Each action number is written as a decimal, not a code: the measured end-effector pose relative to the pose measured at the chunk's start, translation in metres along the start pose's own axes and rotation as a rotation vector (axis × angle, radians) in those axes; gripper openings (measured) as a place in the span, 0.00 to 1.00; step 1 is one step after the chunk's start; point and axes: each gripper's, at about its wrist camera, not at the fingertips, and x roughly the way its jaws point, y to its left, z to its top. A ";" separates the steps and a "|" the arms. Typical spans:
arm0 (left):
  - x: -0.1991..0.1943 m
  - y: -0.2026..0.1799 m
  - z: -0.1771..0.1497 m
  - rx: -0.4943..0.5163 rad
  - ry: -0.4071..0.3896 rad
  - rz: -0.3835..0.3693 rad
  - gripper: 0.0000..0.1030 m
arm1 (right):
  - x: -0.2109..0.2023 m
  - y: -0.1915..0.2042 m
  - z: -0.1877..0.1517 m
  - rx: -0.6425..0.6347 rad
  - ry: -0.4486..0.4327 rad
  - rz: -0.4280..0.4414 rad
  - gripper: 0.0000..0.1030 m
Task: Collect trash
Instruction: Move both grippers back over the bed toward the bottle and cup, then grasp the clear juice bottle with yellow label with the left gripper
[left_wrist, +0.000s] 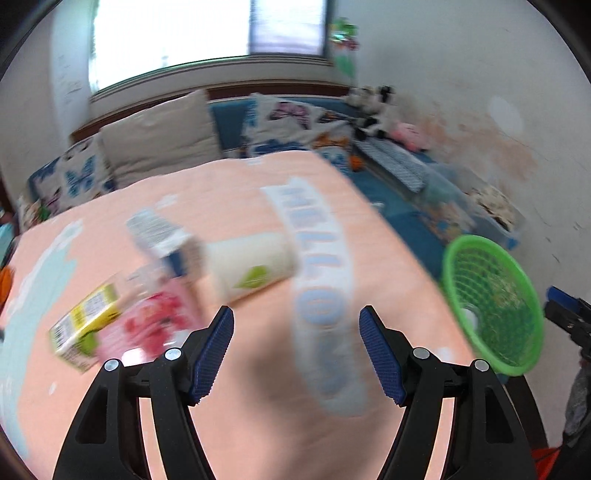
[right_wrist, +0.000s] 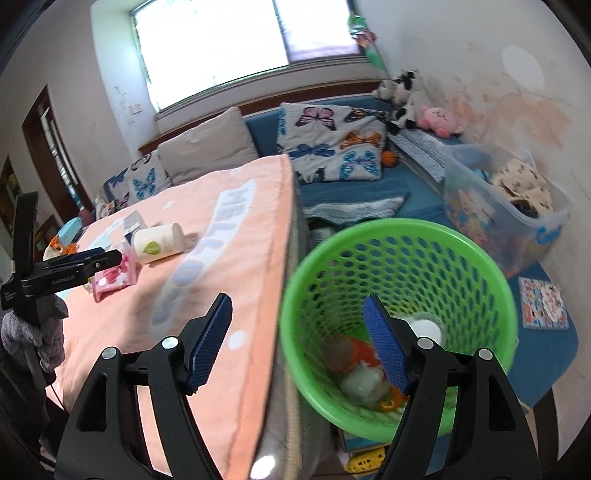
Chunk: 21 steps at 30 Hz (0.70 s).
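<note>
Left gripper (left_wrist: 296, 350): jaws wide apart, empty. Right gripper (right_wrist: 298, 341): likewise, above the green basket (right_wrist: 480, 258). White bottle (left_wrist: 255, 267) lies on the peach towel (left_wrist: 240, 192), left of the basket; probably light, rigid, slick; grasp mid-body

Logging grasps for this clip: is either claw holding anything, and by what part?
Nothing is held. The left claw and the right claw are both open with nothing between their pads.
</note>
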 end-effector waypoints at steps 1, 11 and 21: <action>0.000 0.009 -0.001 -0.008 0.002 0.012 0.66 | 0.002 0.005 0.002 -0.009 0.001 0.008 0.72; -0.003 0.088 -0.009 -0.037 0.026 0.128 0.66 | 0.028 0.049 0.011 -0.080 0.035 0.077 0.72; 0.009 0.133 0.014 0.029 0.048 0.204 0.53 | 0.050 0.086 0.018 -0.142 0.069 0.110 0.72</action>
